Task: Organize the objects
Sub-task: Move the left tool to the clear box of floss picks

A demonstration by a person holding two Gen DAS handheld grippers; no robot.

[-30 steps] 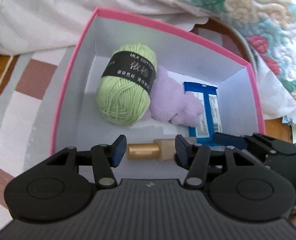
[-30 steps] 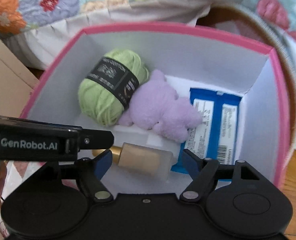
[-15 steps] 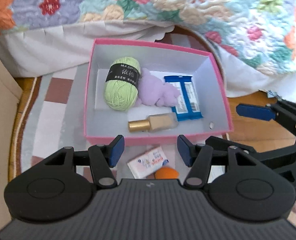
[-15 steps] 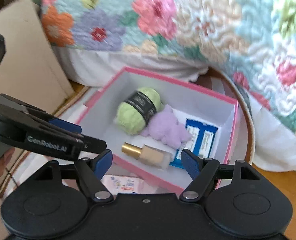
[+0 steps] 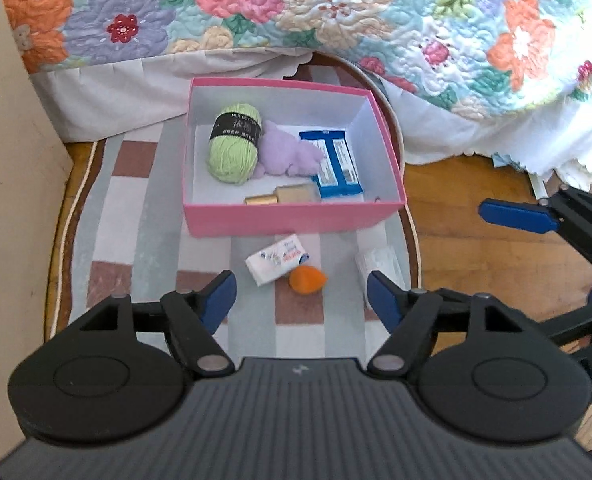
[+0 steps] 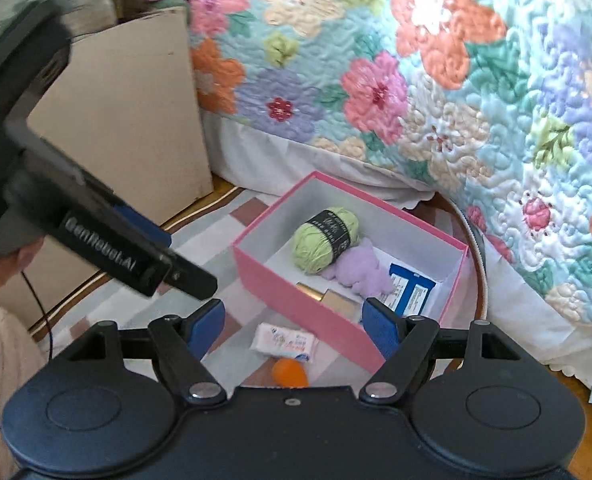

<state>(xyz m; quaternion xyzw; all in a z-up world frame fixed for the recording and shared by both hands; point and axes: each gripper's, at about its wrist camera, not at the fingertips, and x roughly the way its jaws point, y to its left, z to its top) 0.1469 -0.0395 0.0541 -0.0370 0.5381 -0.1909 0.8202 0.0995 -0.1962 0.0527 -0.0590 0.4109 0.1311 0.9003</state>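
Left gripper point(image 5: 300, 294): nearest in the left wrist view; jaws spread wide, nothing between the blue pads, held above the rug.
Right gripper point(image 6: 292, 326): jaws spread wide and empty; in the left wrist view it appears at the right edge, over the wooden floor.
Rug point(image 5: 136, 248): checked in grey, white and brown, carrying the loose items and the box.
Orange sponge point(image 5: 307, 279): teardrop shape on the rug, just beside the tissue pack, on its near right side.
Tissue pack point(image 5: 278, 259): white packet lying flat on the rug, close to the front wall of the box but outside it.
White packet point(image 5: 377, 261): blurred, on the rug to the right of the sponge, near the left gripper's right pad.
Pink box point(image 5: 292, 216): open, white inside, standing on the rug beyond the loose items.
Bottle point(image 5: 284, 196): gold cap, lying on its side against the box's front wall.
Blue packet point(image 5: 331, 164): flat on the right part of the box floor.
Purple plush point(image 5: 288, 152): between the yarn and the blue packet, touching both.
Green yarn point(image 5: 234, 144): black band, in the left rear of the box.
Floral quilt point(image 5: 335, 12): hangs behind the box, farthest away.
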